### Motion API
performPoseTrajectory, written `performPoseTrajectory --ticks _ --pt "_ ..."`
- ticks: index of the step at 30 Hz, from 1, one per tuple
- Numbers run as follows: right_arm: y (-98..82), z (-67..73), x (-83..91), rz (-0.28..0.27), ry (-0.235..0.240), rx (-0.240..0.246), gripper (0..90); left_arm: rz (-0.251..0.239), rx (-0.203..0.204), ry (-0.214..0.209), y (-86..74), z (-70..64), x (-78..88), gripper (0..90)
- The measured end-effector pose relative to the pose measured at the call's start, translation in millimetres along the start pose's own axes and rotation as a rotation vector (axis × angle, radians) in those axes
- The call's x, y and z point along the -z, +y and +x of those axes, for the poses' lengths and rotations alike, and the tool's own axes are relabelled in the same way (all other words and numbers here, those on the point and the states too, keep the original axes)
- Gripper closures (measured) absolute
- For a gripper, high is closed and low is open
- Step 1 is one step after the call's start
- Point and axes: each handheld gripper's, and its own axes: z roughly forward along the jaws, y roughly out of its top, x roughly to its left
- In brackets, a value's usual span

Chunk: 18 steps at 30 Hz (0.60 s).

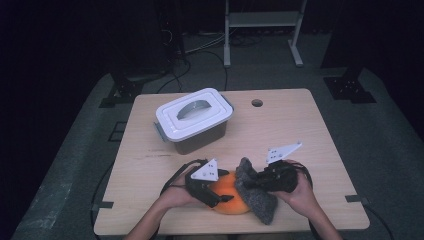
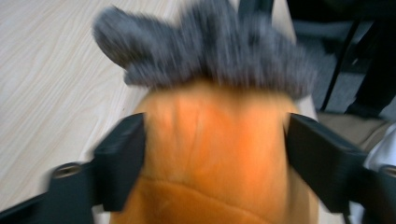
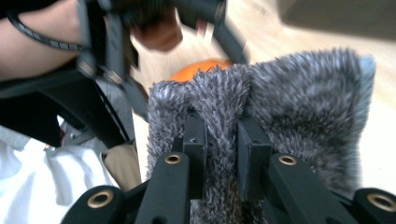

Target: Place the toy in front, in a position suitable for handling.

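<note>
High view: near the table's front edge the left gripper (image 1: 216,196) straddles a round orange plush cushion (image 1: 229,195), while the right gripper (image 1: 254,182) is clamped on a shaggy grey fleece cover (image 1: 256,197) that drapes over the cushion's far side from the left tool. A white-lidded plastic storage box with a grey handle (image 1: 194,118) stands well ahead of both tools on the pale wooden table (image 1: 280,125).

Left gripper view: the jaws stand spread to either side of the orange cushion (image 2: 212,154), and whether their pads press it I cannot tell, since the picture is blurred. The grey cover (image 2: 210,49) sits bunched just beyond the jaw tips, capping the cushion's front end.

Right gripper view: the jaws are pressed together on a fold of the grey fleece (image 3: 224,135), with the orange cushion (image 3: 198,69) peeping just past the fold and the other gripper farther off.

The step looks like working the cover along or off the cushion. It would go best if the left tool steadies the cushion low on its body, clear of the fleece edge, while the right pulls in line with the cushion, not sideways, so the fold doesn't slip from the pinch
</note>
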Motion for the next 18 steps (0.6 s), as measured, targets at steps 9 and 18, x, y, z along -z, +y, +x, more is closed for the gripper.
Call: performPoseTrajectory --ticks 9,18 --pt "-6.5 -4.2 -1.9 0.018 0.017 -0.004 75.4 0.046 0.019 -0.009 -9.2 6.8 0.5 31.1" --pt "-23.5 -24.9 2.4 0.049 0.005 -0.082 75.4 0.060 0.081 -0.086 -26.5 21.0 15.6 31.3"
